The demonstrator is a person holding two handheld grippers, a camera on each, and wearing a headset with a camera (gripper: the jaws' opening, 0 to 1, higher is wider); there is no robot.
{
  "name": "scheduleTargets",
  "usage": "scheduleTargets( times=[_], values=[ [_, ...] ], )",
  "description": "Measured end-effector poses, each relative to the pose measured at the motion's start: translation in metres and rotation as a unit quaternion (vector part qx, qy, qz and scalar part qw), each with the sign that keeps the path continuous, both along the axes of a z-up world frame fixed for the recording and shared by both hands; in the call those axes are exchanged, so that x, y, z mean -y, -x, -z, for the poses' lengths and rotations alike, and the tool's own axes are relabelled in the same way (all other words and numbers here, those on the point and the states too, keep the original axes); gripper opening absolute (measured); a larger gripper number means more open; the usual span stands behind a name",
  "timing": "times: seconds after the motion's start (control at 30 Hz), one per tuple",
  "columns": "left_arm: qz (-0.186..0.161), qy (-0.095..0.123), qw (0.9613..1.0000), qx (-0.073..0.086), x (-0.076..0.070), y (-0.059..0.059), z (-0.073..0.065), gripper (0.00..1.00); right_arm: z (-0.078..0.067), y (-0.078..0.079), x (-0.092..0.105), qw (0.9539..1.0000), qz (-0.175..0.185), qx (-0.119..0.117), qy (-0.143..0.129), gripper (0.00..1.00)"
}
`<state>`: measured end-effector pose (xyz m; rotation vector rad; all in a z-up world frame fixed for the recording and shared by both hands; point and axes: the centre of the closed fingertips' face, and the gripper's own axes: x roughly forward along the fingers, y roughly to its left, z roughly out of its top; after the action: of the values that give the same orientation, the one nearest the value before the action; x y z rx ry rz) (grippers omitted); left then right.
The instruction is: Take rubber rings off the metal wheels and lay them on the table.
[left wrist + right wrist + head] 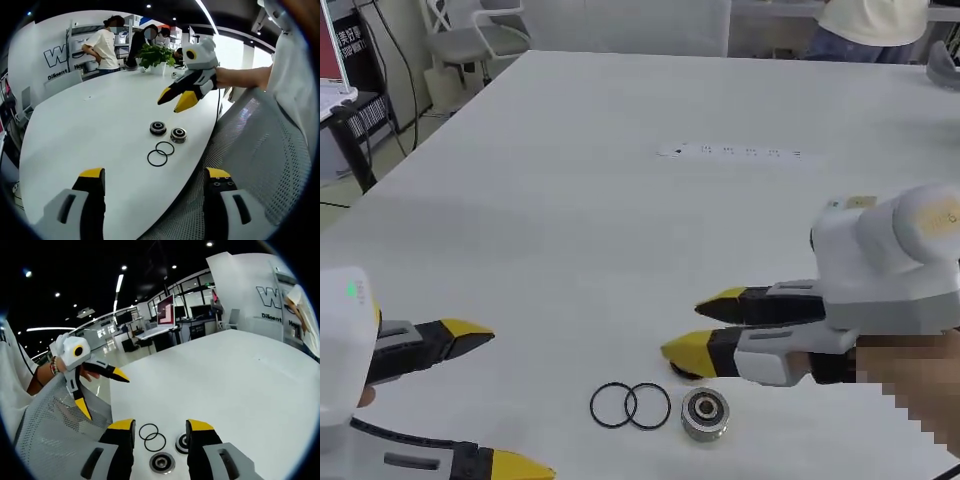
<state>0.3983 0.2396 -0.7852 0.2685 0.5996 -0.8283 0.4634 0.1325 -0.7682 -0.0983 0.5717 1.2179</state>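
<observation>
Holding my right gripper [687, 325] near metal wheels [705, 413], jaws apart; left gripper [518, 400] gaping too; rubber rings [630, 406] on table [570, 200].

On the table [620, 200] are two rubber rings [630, 405] and two metal wheels [178, 135]

Bright, even indoor light from above. Long white ceiling strip lamp [119, 284] and small spots glow against a dark ceiling. Flat white matte table [570, 220] has only faint soft shadows by the round silver metal wheel [705, 414]. Overexposed window band [236, 50]. Both gripper views bend hard at the edges; head view is sharp.
</observation>
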Motion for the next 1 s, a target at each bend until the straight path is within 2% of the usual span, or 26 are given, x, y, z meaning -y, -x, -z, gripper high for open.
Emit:
scheduleTargets(
  times=[0.2,0.47,0.63,0.8,0.87,0.9,1.0],
  values=[
    [0.000,-0.004,1.0000,0.001,-0.001,0.000,0.000,0.79,-0.007,-0.004,0.003,0.9998,0.003,0.006,-0.019,0.46],
    [0.008,-0.006,0.9999,-0.005,0.001,0.002,0.002,0.80,-0.008,-0.010,0.013,0.9994,0.013,0.010,-0.030,0.56],
    [0.007,-0.005,0.9999,-0.005,0.001,0.002,0.002,0.80,0.000,-0.010,0.017,0.9997,0.010,0.008,-0.021,0.66],
    [0.010,-0.006,0.9999,-0.006,0.002,0.002,0.002,0.81,0.008,-0.010,0.023,0.9999,0.011,0.002,-0.004,0.70],
    [0.011,-0.005,0.9999,-0.006,0.002,0.003,0.002,0.81,0.010,-0.010,0.025,0.9999,0.010,0.006,-0.003,0.69],
    [0.011,-0.003,0.9999,-0.006,0.002,0.003,0.001,0.82,0.009,-0.013,0.026,0.9997,0.011,0.020,-0.006,0.70],
    [0.008,0.001,1.0000,-0.003,0.002,0.001,-0.001,0.83,0.006,-0.016,0.026,0.9993,0.017,0.030,-0.016,0.78]
  ],
)
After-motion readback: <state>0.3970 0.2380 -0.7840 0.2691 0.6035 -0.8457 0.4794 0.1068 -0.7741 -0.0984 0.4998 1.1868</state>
